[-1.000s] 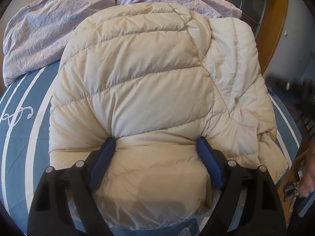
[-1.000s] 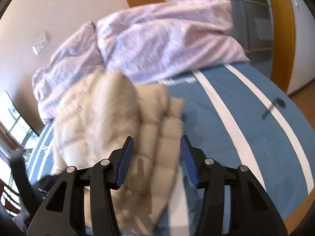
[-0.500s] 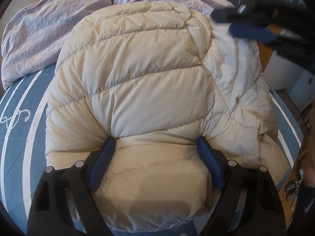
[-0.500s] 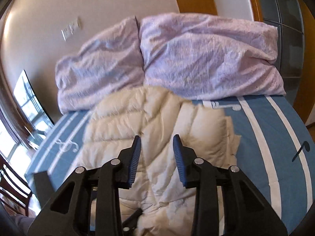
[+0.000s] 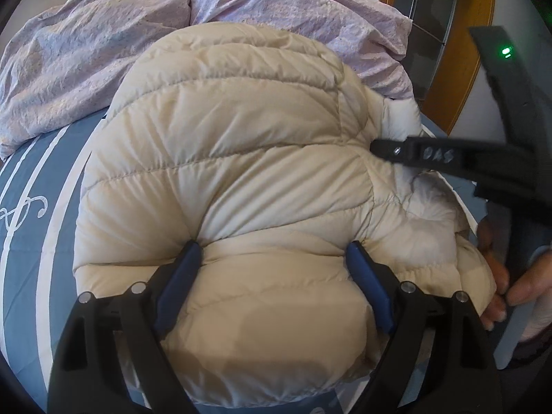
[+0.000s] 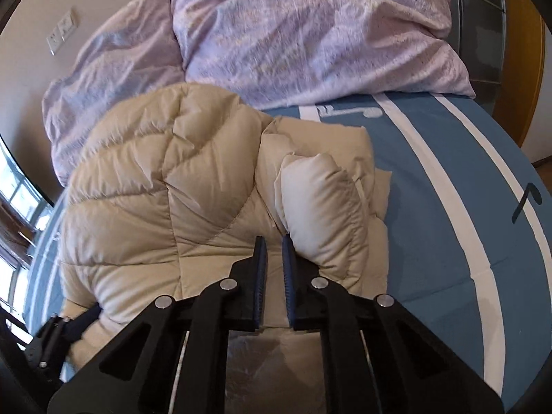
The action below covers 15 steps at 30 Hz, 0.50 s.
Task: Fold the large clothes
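A puffy cream down jacket [image 5: 241, 158] lies folded on the blue striped bed [image 5: 31, 241]. My left gripper [image 5: 272, 246] stands wide open, and its blue fingertips [image 5: 188, 258] dent the near part of the jacket, which bulges between them. From the right, my right gripper [image 5: 376, 146] reaches in to the far right side of the jacket. In the right wrist view my right gripper [image 6: 274, 241] has its jaws nearly together at the jacket [image 6: 145, 186], at the base of a bunched-up puff of fabric [image 6: 314, 200]. The left gripper [image 6: 79, 321] shows at the lower left edge.
Two lilac pillows [image 6: 303, 34] lie at the head of the bed behind the jacket. Bare blue sheet with white stripes [image 6: 448, 207] lies right of it. A person's hand [image 5: 496, 276] holds the right gripper's handle. A wooden door frame [image 5: 459, 51] stands beyond the bed.
My right gripper swung in from beside the bed, came down onto the jacket's right side and shut its jaws. The left gripper stayed where it was, open on the jacket.
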Motion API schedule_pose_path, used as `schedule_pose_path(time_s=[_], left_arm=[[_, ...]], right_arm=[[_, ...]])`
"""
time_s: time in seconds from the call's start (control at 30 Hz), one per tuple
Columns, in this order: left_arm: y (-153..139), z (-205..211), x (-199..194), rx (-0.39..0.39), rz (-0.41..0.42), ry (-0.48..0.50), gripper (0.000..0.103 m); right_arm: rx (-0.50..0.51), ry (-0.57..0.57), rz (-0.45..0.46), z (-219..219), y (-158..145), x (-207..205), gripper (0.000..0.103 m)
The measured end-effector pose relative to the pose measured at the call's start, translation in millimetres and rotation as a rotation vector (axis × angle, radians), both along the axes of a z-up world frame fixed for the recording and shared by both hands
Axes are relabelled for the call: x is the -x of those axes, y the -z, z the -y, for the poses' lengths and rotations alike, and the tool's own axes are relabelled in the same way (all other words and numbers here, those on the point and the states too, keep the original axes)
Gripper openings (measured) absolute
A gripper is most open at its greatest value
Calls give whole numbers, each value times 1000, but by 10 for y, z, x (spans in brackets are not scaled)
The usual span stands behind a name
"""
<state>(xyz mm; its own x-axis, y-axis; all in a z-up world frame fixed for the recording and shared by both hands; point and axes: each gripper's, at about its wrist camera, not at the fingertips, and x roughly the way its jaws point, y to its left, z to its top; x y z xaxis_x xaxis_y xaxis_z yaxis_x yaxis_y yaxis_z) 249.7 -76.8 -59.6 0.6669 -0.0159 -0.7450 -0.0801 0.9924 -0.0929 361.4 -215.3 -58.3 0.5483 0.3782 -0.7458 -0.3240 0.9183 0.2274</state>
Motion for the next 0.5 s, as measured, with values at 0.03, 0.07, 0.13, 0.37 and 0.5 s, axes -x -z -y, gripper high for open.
schedule_pose_path(time_s=[0.03, 0.07, 0.13, 0.37, 0.5], left_arm=[[-4, 11, 6, 0, 2, 1, 85], [-10, 16, 10, 1, 4, 3, 85], [-29, 20, 10, 2, 9, 9, 85], [-139, 35, 35, 13, 26, 30, 83], [-254, -17, 51, 32, 36, 32, 83]], right_arm=[[10, 1, -2, -13, 28, -15, 9], [14, 4, -8, -13, 68, -28, 9], [15, 5, -17, 5, 125, -49, 9], [14, 12, -20, 62, 251, -100, 7], [4, 22, -23, 93, 276, -117, 6]])
